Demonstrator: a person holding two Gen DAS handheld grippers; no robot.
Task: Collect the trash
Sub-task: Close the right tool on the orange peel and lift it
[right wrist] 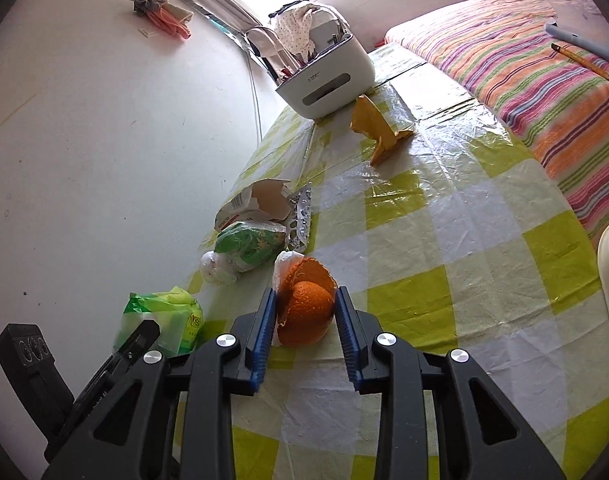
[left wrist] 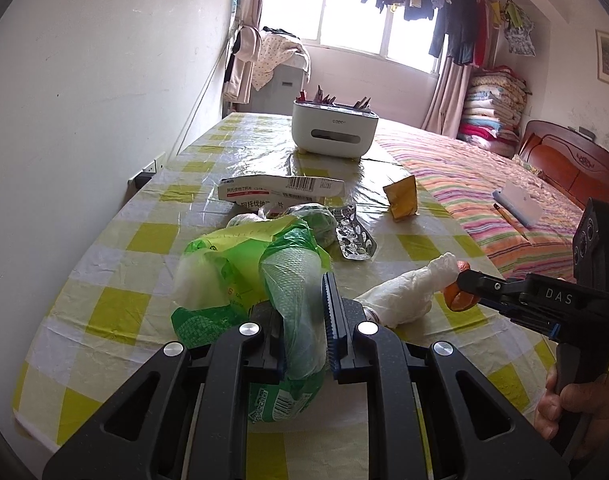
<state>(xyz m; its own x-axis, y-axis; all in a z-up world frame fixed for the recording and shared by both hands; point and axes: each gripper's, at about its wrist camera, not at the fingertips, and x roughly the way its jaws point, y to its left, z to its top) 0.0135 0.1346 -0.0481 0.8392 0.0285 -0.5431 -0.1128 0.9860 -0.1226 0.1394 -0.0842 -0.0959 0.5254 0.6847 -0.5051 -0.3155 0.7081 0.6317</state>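
Note:
My left gripper (left wrist: pixel 304 304) is shut on a crumpled green plastic bag (left wrist: pixel 240 264) that rests on the checked tablecloth (left wrist: pixel 116 304). The bag hides the left finger's tip. To the right, my right gripper (left wrist: pixel 460 286) grips a piece of orange peel (left wrist: pixel 456 302) beside a white crumpled tissue (left wrist: pixel 404 296). In the right wrist view, my right gripper (right wrist: pixel 306 296) is shut on the orange peel (right wrist: pixel 304 316), both blue pads against it. The green bag (right wrist: pixel 164 316) and the left gripper (right wrist: pixel 144 332) show at the lower left.
More litter lies further along the table: a torn medicine box (left wrist: pixel 280 192), a foil blister pack (left wrist: pixel 354 236), a yellow wrapper (left wrist: pixel 402 198) and a green packet (right wrist: pixel 250 244). A white desktop organizer (left wrist: pixel 334 128) stands at the far end. A striped bed (left wrist: pixel 484 184) borders the right side, a wall the left.

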